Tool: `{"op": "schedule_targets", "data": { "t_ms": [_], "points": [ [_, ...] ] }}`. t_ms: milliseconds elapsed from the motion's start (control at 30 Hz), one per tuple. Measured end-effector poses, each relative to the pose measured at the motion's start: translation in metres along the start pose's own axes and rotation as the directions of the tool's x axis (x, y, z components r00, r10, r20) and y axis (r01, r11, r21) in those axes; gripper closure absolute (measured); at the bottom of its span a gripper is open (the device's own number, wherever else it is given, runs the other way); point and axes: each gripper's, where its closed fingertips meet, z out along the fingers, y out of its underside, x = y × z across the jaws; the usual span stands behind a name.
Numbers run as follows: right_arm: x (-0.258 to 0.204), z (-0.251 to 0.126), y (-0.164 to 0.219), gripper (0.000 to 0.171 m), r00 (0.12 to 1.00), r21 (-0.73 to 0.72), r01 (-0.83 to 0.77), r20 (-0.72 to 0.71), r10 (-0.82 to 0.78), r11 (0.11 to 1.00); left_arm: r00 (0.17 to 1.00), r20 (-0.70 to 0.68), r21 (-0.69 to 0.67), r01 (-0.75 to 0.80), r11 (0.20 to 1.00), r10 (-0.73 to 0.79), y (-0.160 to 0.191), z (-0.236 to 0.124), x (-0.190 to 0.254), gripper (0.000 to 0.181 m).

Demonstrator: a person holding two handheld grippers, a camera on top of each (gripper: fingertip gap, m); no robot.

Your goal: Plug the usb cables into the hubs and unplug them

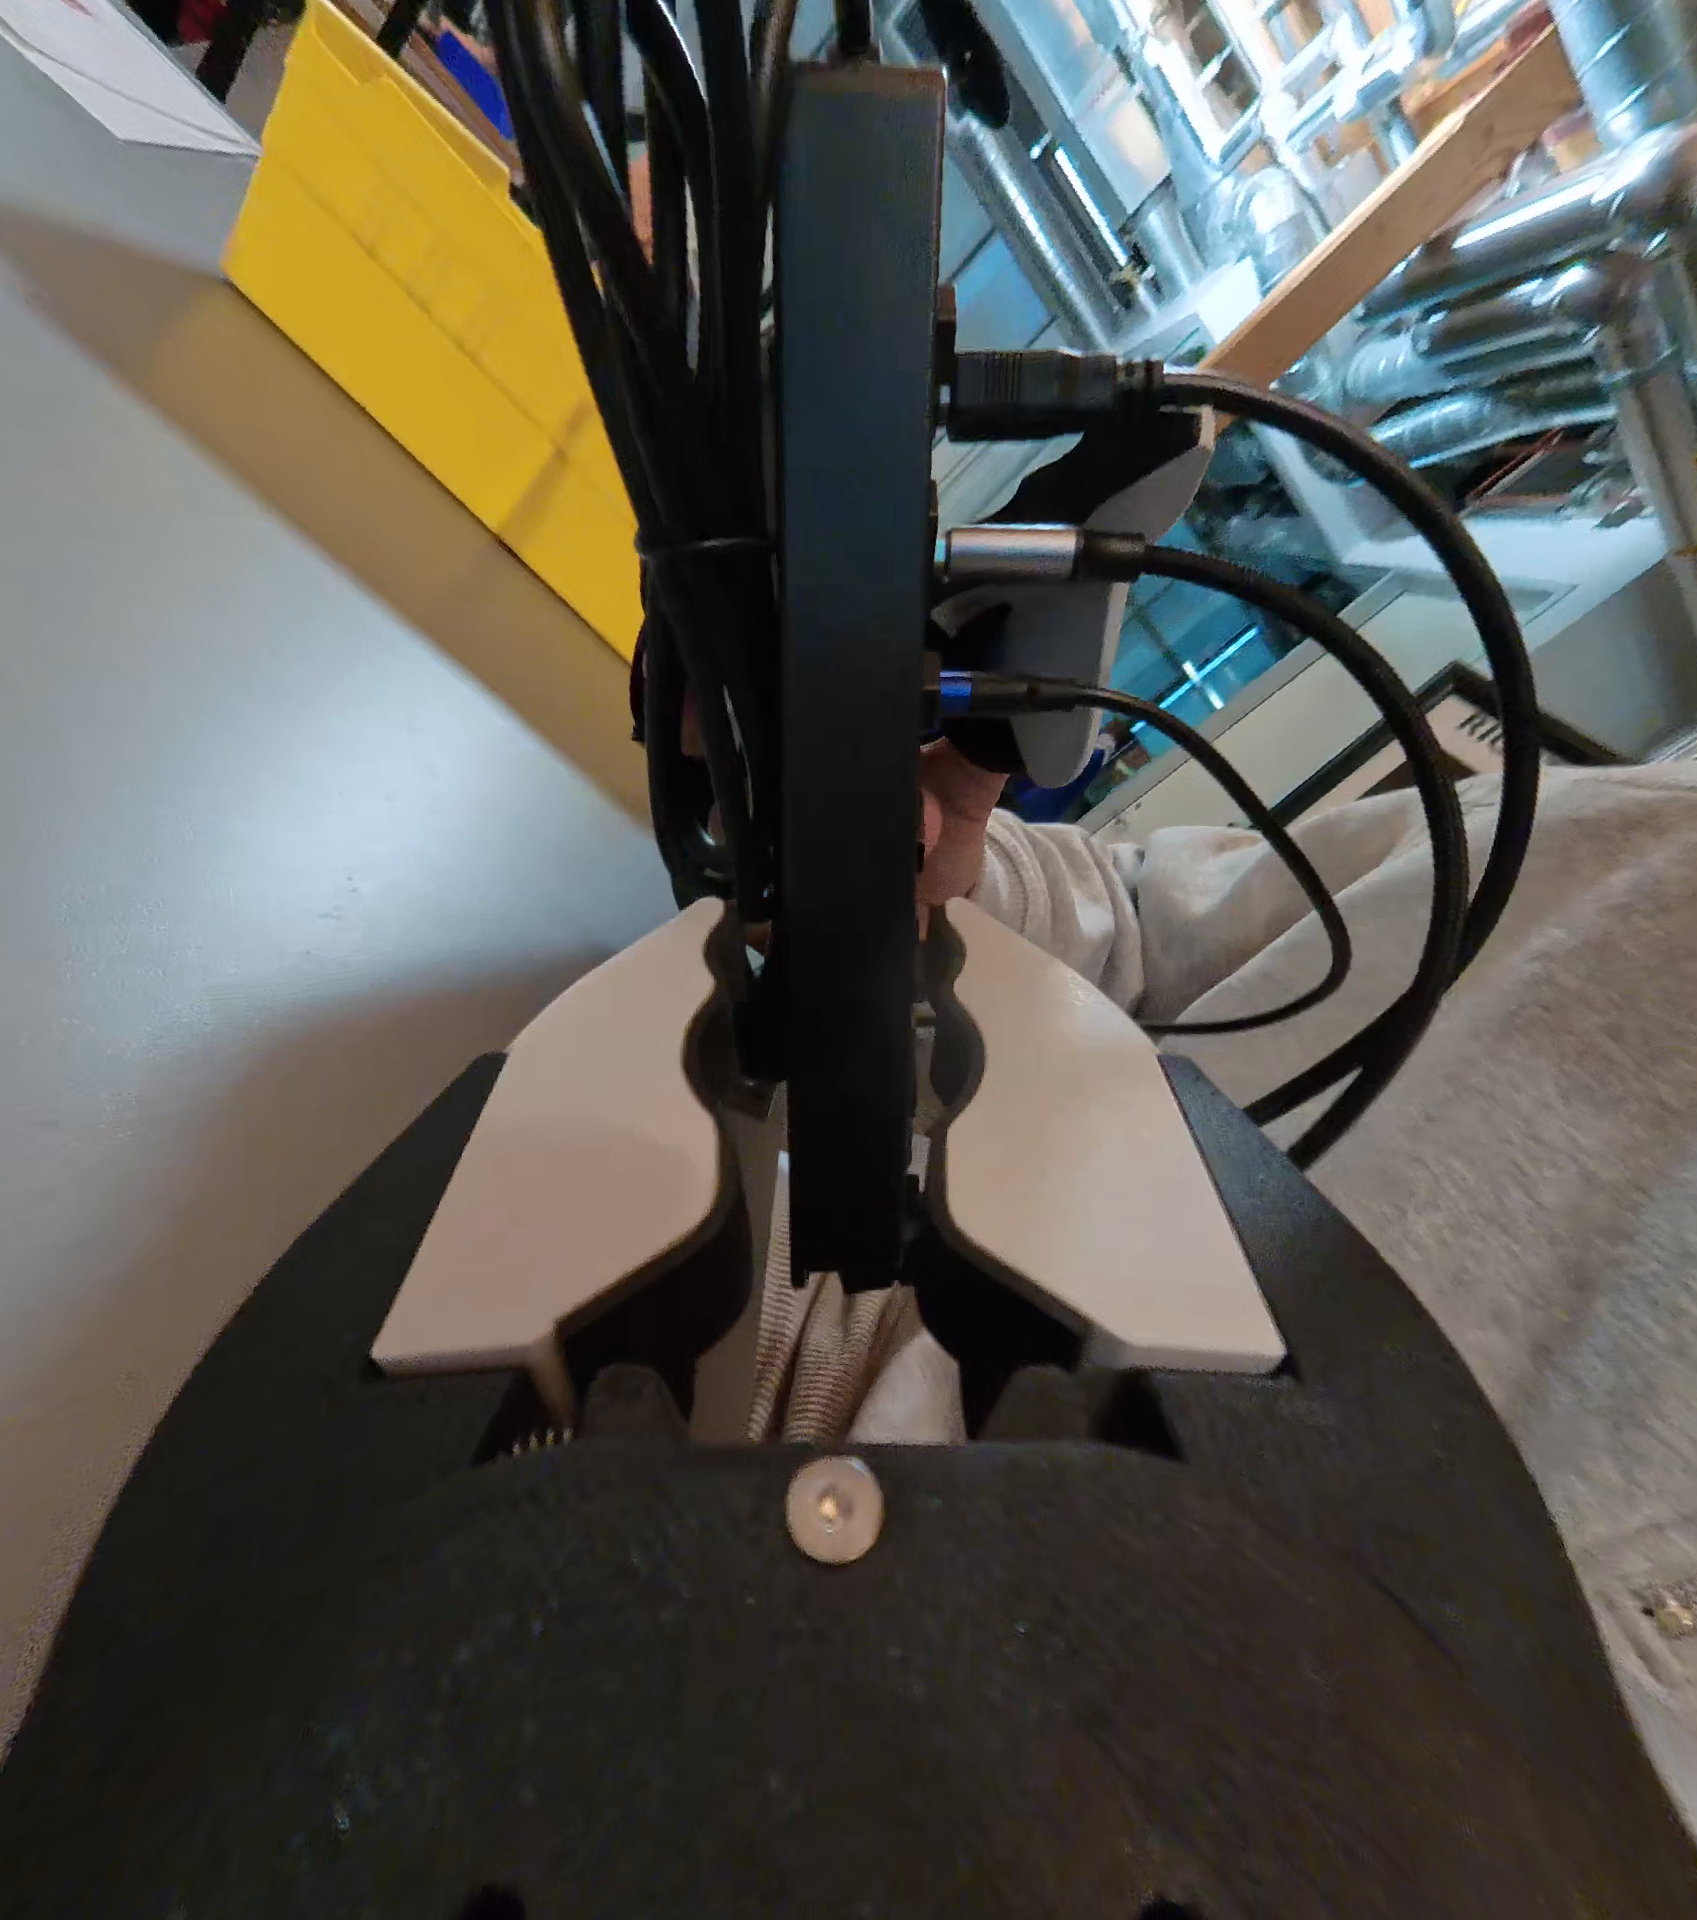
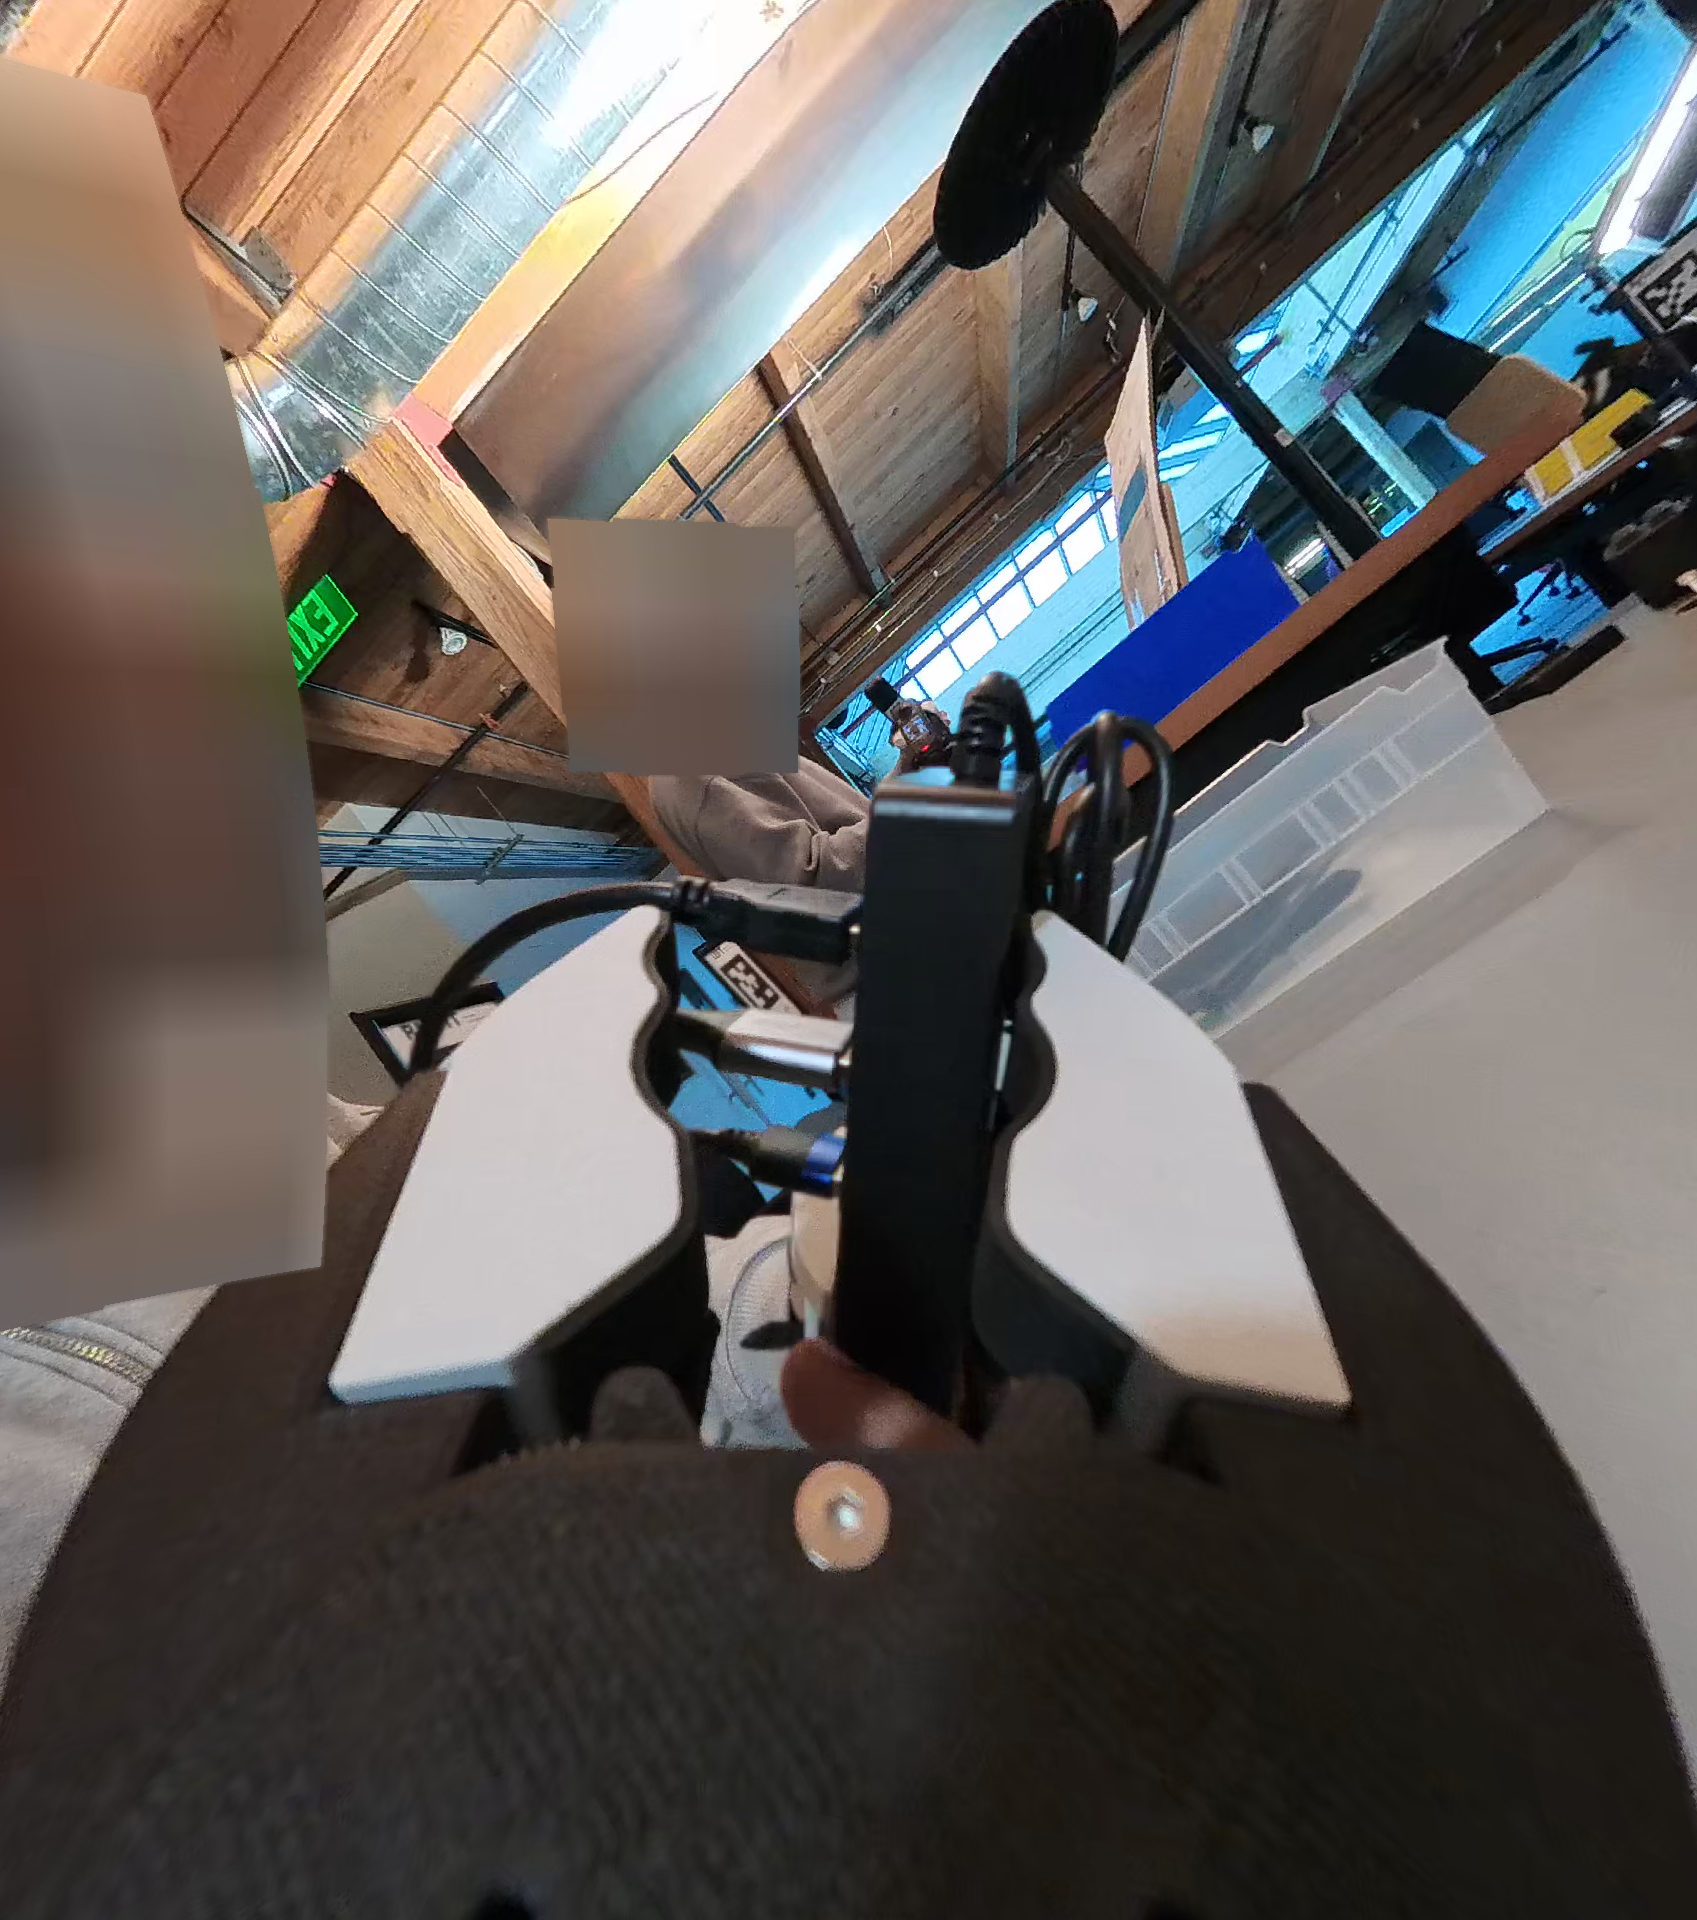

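Centre frame: dark hub clamped upright in left tool; three cables plugged in. Right tool gaping around hub. Unplugging pending.

Grey table, yellow bin, wooden ceiling

hub between fingers, cables right

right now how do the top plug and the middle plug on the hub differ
The top plug has a black, boxy shell; the middle plug has a rounder silver metal shell. The top plug looks bulkier, the middle plug slimmer. Both sit seated in the same side of the hub, each trailing a black braided cable.
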Motion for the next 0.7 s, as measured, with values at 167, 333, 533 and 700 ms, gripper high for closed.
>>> {"op": "schedule_targets", "data": {
  "t_ms": [167,333,533,700],
  "points": [
    [0.000,-0.005,-0.012,0.106,0.998,0.049,-0.060,0.027,0.058,0.997,0.995,-0.053,0.097,0.087,0.992,-0.082,-0.017,-0.014,-0.003,0.151],
    [0.025,-0.012,-0.012,0.106,0.992,0.033,-0.073,-0.104,0.076,0.997,0.984,-0.093,0.200,0.165,0.966,-0.149,-0.036,-0.033,-0.011,0.151],
    [0.048,-0.010,0.022,0.105,0.967,-0.113,-0.156,-0.219,0.128,0.981,0.959,-0.155,0.248,0.269,0.931,-0.236,-0.045,-0.045,-0.018,0.151],
    [0.045,-0.001,0.050,0.106,0.971,-0.245,-0.144,-0.220,0.089,0.959,0.955,-0.155,0.194,0.279,0.940,-0.252,-0.036,-0.036,-0.015,0.151]
  ]
}}
